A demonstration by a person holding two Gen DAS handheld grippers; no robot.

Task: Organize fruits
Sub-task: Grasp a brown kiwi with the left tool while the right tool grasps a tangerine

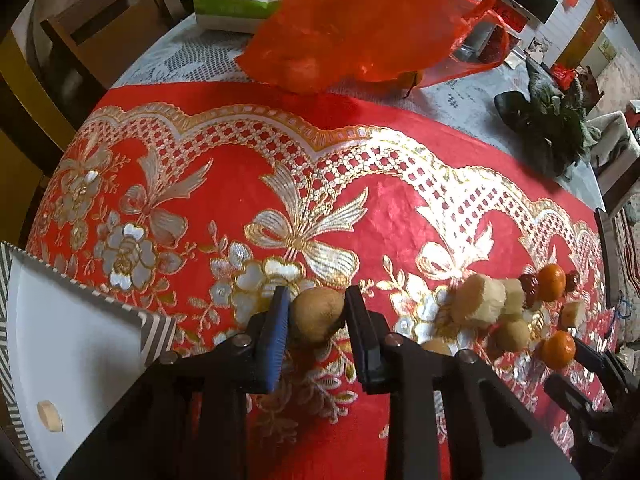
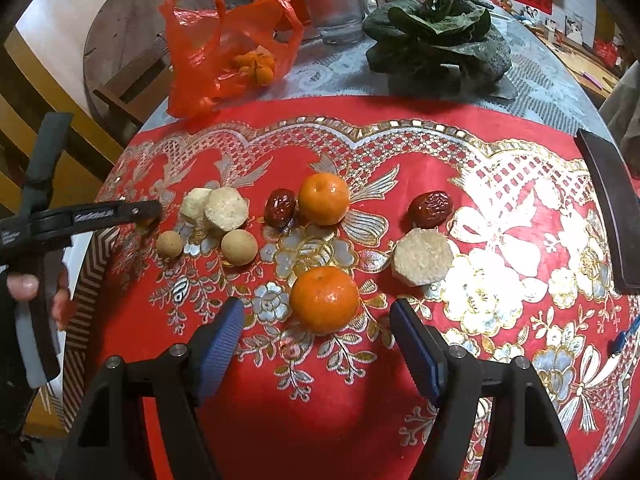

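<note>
Left gripper (image 1: pixel 316 312) was clamped on a small tan, round fruit (image 1: pixel 317 314), pads touching both sides, just above red cloth (image 1: pixel 360 216), w/ white tray (image 1: pixel 72 344) to its left. Right gripper (image 2: pixel 316 340) sat wide apart, holding nothing, w/ a glossy mandarin (image 2: pixel 324 299) between its tips.

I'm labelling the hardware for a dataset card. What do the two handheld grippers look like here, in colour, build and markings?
Both look alike. The left gripper and right gripper have black plastic bodies with silver pivot screws; the fingers carry blue ribbed pads. Seen from the right wrist view, the left one has pale lettering on its side, too small to read. A bare thumb shows at its handle. No cables are visible.
</note>
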